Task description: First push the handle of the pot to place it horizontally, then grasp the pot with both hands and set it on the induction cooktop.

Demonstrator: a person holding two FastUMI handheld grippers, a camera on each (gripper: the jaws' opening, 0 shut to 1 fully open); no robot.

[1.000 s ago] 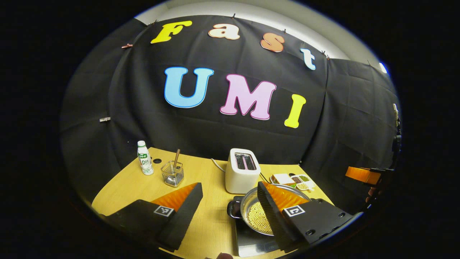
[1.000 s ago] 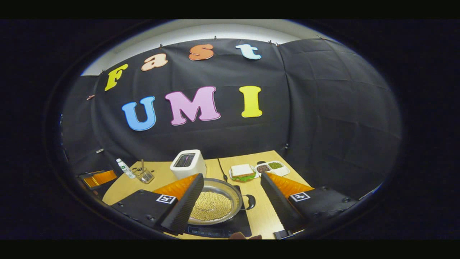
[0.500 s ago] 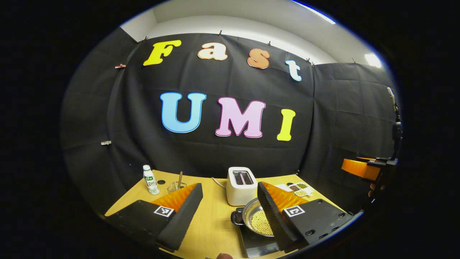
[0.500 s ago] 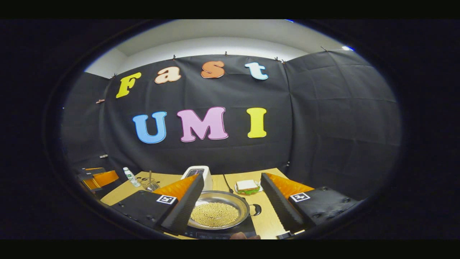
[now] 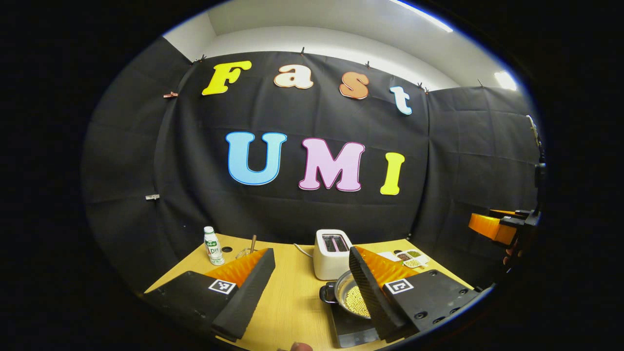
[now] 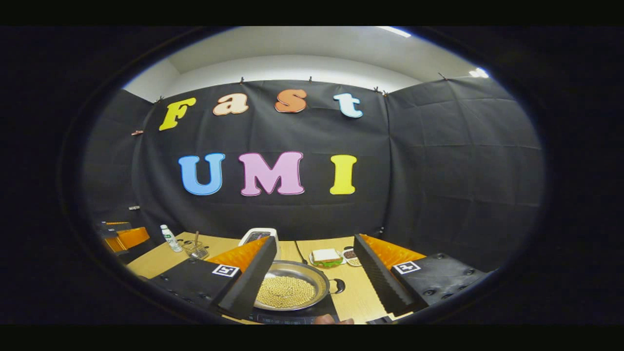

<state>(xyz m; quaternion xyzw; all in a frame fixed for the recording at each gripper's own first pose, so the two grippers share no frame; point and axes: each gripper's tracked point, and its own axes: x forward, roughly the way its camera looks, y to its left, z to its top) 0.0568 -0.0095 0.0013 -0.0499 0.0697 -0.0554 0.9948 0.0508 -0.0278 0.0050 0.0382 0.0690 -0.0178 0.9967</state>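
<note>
While both grippers are raised above the table, their jaws stand wide apart and hold nothing. The left gripper (image 5: 312, 287) shows at the bottom of the left gripper view, with bare wood of the table (image 5: 292, 302) between its fingers. The right gripper (image 6: 314, 280) shows at the bottom of the right gripper view, and the pot (image 6: 287, 291) lies in the gap between its fingers, lower in the frame and well apart from them.

Compared with one second ago, both cameras look more at the black wall and less at the table, and the pot is smaller in both views. I judge that the two grippers have let the pot go and are pulling back and up.

The pot, a shallow steel pan full of small yellow beans, sits on the black induction cooktop (image 6: 292, 317) at the bottom centre of the right gripper view. Its small side handle (image 6: 339, 285) points to the right of the frame, so the pot lies level. In the left gripper view its other handle (image 5: 327, 293) shows at the lower centre, partly behind the gripper's right finger.

Behind the pot stand a white toaster (image 5: 331, 246), a small bottle (image 5: 211, 245) at the lower left, and a sandwich (image 6: 325, 256) on a plate.

The task seems finished; only the retreat is left.
</note>
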